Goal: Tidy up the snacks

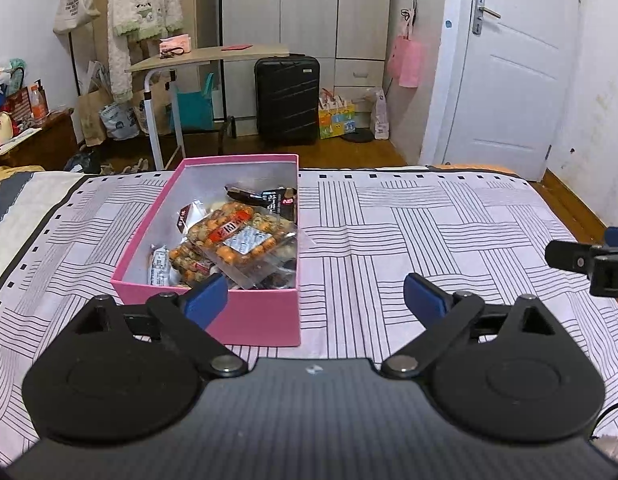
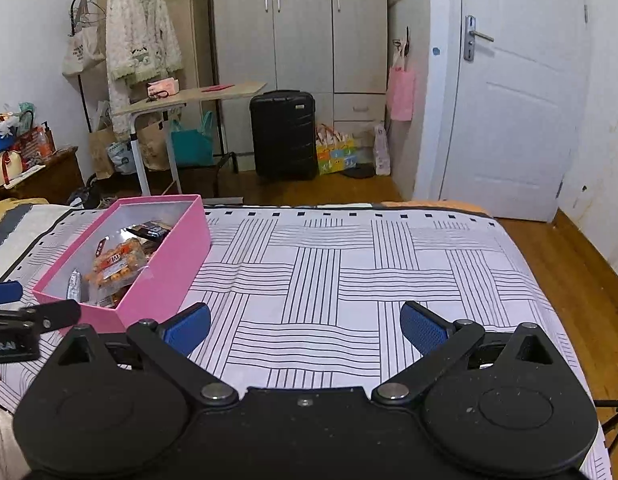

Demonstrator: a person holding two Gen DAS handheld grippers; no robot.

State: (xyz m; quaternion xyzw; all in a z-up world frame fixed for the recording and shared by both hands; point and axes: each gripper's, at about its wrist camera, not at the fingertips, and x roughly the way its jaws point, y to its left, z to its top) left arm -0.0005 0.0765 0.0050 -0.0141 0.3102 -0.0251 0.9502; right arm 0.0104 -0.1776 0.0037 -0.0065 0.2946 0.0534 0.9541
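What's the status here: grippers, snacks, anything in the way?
Left gripper open, empty, right gripper the same. Snack packets piled in pink box on bedspread. Nothing blocking.

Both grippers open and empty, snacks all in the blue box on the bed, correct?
Not quite: the box is pink, not blue, as the left wrist view shows. The rest holds: left gripper and right gripper open and empty, snacks inside on the bed.
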